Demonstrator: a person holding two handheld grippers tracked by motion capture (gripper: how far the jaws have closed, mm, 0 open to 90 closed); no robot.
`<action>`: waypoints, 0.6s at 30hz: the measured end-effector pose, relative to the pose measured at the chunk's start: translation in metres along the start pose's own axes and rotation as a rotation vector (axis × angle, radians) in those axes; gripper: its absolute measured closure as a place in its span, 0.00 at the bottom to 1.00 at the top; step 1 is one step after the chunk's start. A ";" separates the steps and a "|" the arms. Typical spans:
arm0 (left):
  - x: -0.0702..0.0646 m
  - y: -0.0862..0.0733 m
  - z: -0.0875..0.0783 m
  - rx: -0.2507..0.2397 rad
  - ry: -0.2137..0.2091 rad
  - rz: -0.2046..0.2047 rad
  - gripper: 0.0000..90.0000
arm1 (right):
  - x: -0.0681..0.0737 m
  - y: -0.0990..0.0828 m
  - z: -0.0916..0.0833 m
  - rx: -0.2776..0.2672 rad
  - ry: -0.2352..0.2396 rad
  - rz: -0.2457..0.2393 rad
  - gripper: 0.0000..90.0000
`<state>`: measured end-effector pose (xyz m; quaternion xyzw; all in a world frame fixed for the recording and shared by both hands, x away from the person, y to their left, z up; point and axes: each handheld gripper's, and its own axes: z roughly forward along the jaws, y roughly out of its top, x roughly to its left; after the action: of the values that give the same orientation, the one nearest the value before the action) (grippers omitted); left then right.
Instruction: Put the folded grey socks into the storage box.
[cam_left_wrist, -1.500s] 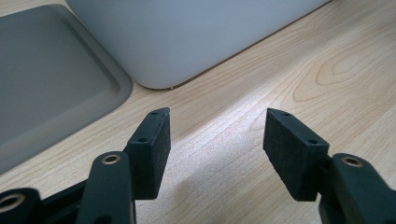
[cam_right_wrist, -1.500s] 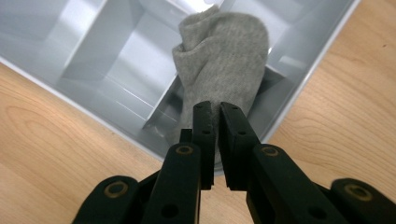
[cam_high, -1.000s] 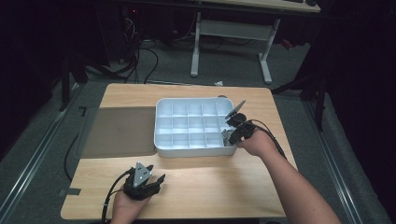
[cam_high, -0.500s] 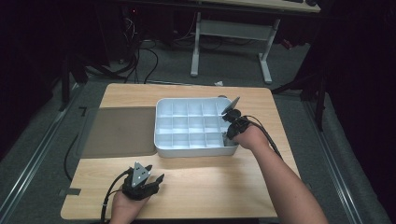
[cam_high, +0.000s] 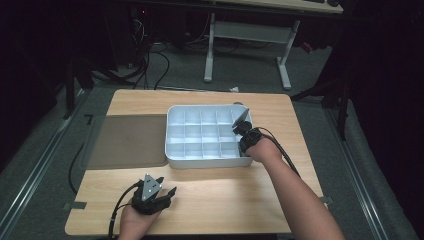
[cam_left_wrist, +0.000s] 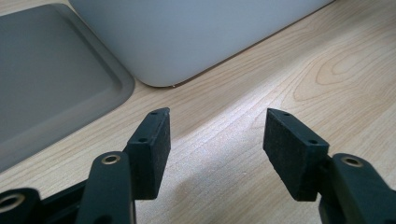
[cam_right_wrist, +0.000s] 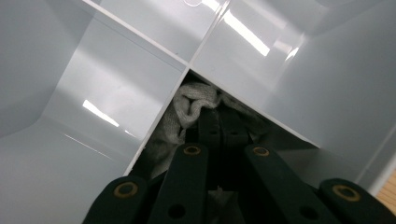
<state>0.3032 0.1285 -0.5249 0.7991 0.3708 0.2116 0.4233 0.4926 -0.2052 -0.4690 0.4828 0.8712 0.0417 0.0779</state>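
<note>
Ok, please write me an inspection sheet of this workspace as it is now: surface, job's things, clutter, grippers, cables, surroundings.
Surface: wooden table, light wood grain.
Job's things: white compartment tray; grey cloth in one compartment at its right side; grey mat beside the tray's left wall.
Clutter: nothing seen.
Grippers: left gripper open, above bare table near the front edge; right gripper reaching into the compartment, fingers together on the grey cloth.
Cables: black cable trailing from the right gripper; floor cables behind the table.
Surroundings: white desk frame; dark room.
</note>
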 end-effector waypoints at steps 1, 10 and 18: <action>0.000 0.000 0.000 -0.001 0.001 -0.001 0.47 | 0.000 0.000 0.000 -0.004 -0.001 -0.002 1.00; -0.001 0.002 0.003 0.008 -0.006 0.001 0.47 | -0.009 -0.007 -0.023 -0.043 0.029 0.040 0.91; -0.003 0.004 0.003 0.011 -0.019 0.001 0.47 | -0.014 -0.026 -0.053 -0.135 0.054 0.064 0.84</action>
<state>0.3047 0.1229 -0.5239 0.8036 0.3674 0.2024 0.4222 0.4694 -0.2310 -0.4195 0.5030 0.8522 0.1156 0.0854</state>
